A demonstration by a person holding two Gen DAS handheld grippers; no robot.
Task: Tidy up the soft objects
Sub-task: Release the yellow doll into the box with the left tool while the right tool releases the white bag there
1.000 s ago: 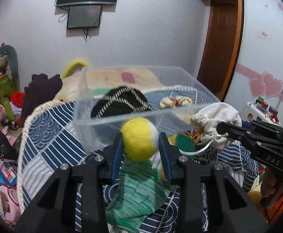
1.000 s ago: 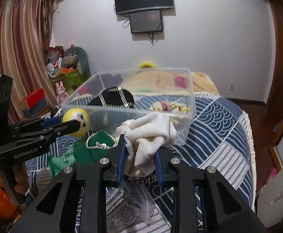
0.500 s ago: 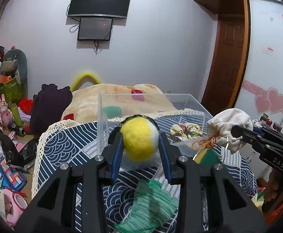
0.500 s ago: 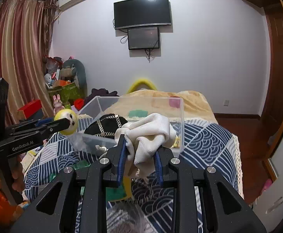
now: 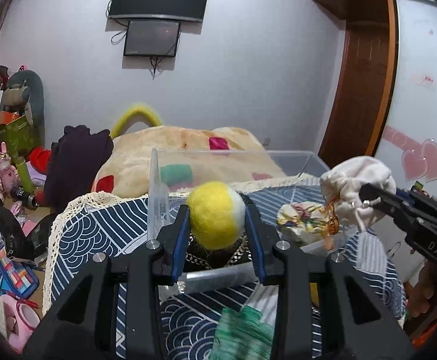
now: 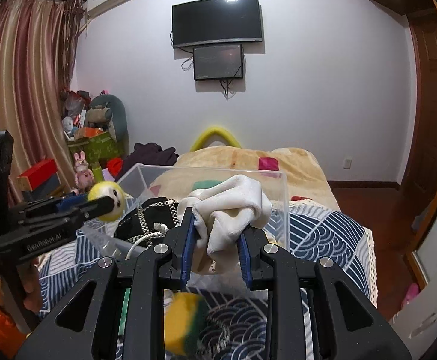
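- Yellow felt ball clamped in left gripper, now over clear bin; a second ago short of front wall.
- White drawstring pouch pinched in right gripper, likewise raised over bin.
- Black hat already inside.
- Release likely next.

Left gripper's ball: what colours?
Ball: mostly yellow, with a white patch on one side. Clearest in the left wrist view.

The left gripper is clamped on a yellow ball, held up level. The right gripper pinches a white cloth at about the same height, just beside it.
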